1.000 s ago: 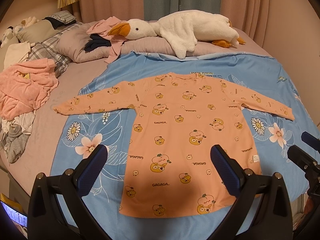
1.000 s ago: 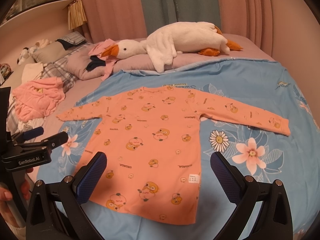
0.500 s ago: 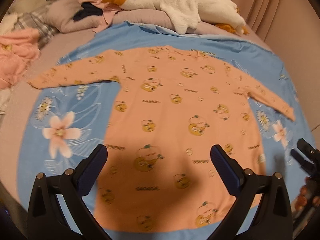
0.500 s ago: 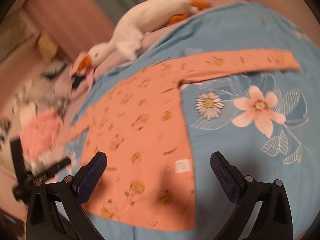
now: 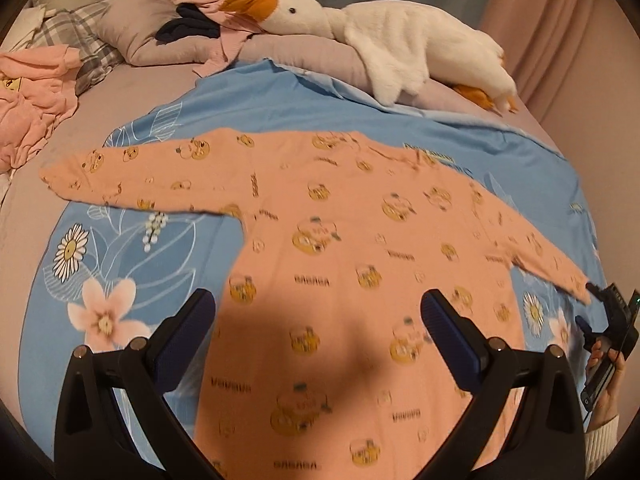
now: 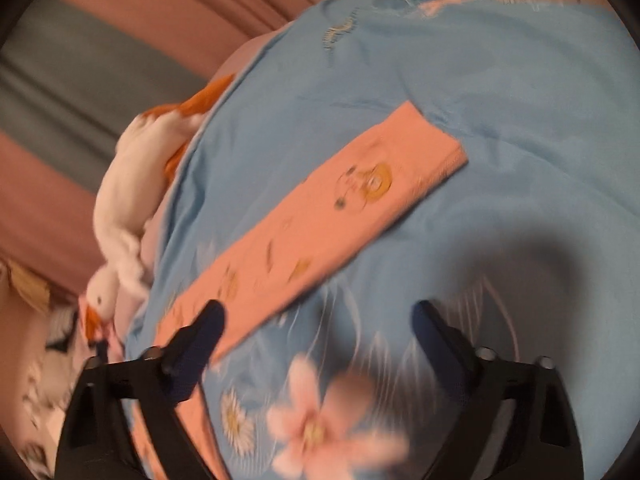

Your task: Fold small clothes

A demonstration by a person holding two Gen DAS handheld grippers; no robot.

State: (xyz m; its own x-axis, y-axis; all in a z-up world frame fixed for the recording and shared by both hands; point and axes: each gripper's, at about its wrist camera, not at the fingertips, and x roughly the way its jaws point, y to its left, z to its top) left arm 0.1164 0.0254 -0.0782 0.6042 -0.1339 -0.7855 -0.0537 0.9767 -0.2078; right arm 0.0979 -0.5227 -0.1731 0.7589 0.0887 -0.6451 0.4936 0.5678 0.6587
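Orange shirt (image 5: 360, 264) lies flat, sleeves spread, on the blue sheet (image 5: 500, 148). Right sleeve (image 6: 320, 240) runs toward two o'clock. Left gripper (image 5: 318, 316) and right gripper (image 6: 316, 328) hover wide open, empty. Folding looks unstarted; next, grasp the sleeve cuff (image 6: 440, 152).

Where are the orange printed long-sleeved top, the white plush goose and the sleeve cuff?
Orange printed long-sleeved top (image 5: 344, 248): left wrist view, chest.
White plush goose (image 5: 404, 46): left wrist view, body.
Sleeve cuff (image 6: 436, 148): right wrist view, sleeve's hemmed end.

shirt (image 5: 344, 264): soft matt cloth | goose (image 5: 384, 40): fluffy plush | tongs (image 5: 316, 312): matt black plastic, textured pads
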